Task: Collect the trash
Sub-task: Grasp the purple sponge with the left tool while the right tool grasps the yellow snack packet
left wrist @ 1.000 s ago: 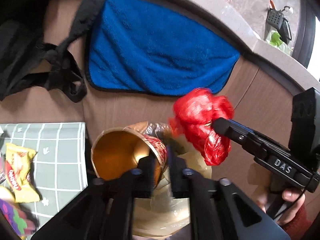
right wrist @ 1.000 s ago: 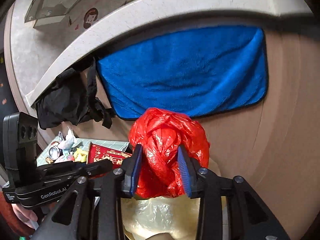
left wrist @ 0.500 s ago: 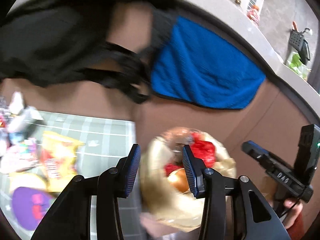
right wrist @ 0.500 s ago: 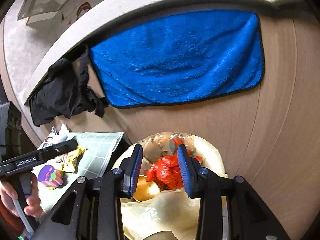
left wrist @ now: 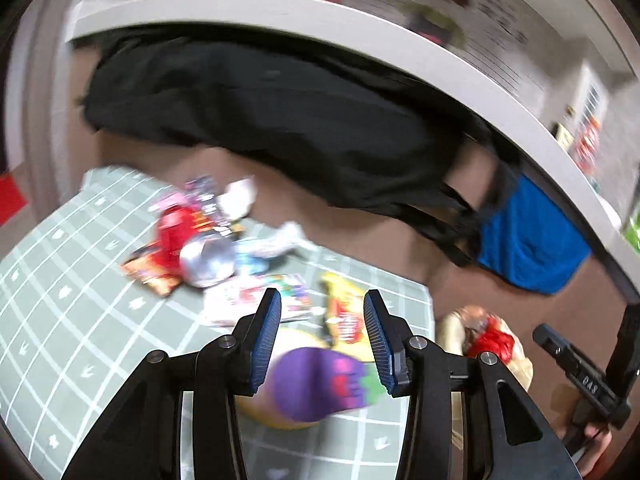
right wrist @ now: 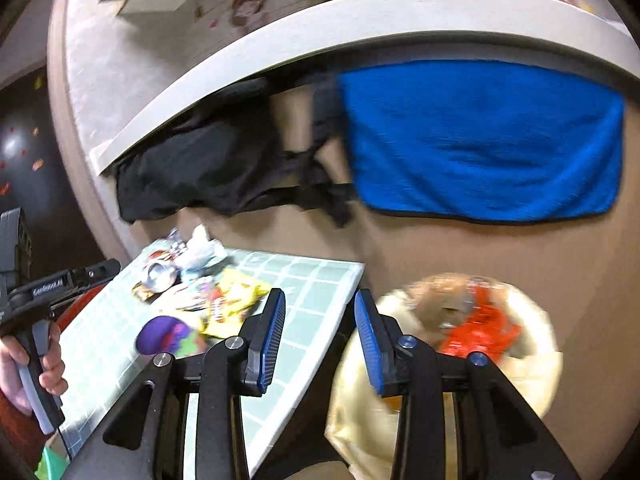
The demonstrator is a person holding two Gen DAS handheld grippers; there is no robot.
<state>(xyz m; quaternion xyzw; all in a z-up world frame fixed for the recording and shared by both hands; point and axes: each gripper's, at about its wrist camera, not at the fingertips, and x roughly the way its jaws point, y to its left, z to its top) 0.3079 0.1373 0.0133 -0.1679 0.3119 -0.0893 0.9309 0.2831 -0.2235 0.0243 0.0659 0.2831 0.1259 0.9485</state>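
- On the far left of the green checked mat point(left wrist: 72, 312), a heap of litter lies: a red packet point(left wrist: 174, 236), a crushed silver can point(left wrist: 206, 262) touching it, and crumpled white wrappers point(left wrist: 240, 200) just behind.
- Nearer the middle, a flat printed wrapper point(left wrist: 248, 300), a yellow snack bag point(left wrist: 342, 312) and a purple packet point(left wrist: 324, 380) lie close together.
- Hovering over the purple packet, the left gripper point(left wrist: 322, 338) has its blue pads spread wide, with nothing between them.
- These wrappers look light, thin and slippery; a pinch on a raised edge or crease would likely hold better than on a flat face. The can seems stiff enough to take across its dented body.
- Right of the mat's edge, the right gripper point(right wrist: 320, 338) is likewise spread and empty.
- Farther right, off the mat, the lined bin point(right wrist: 532, 364) already holds red plastic point(right wrist: 480, 332) and brown scraps.
- Behind everything hang a black cloth point(right wrist: 200, 168) and a blue towel point(right wrist: 480, 140).
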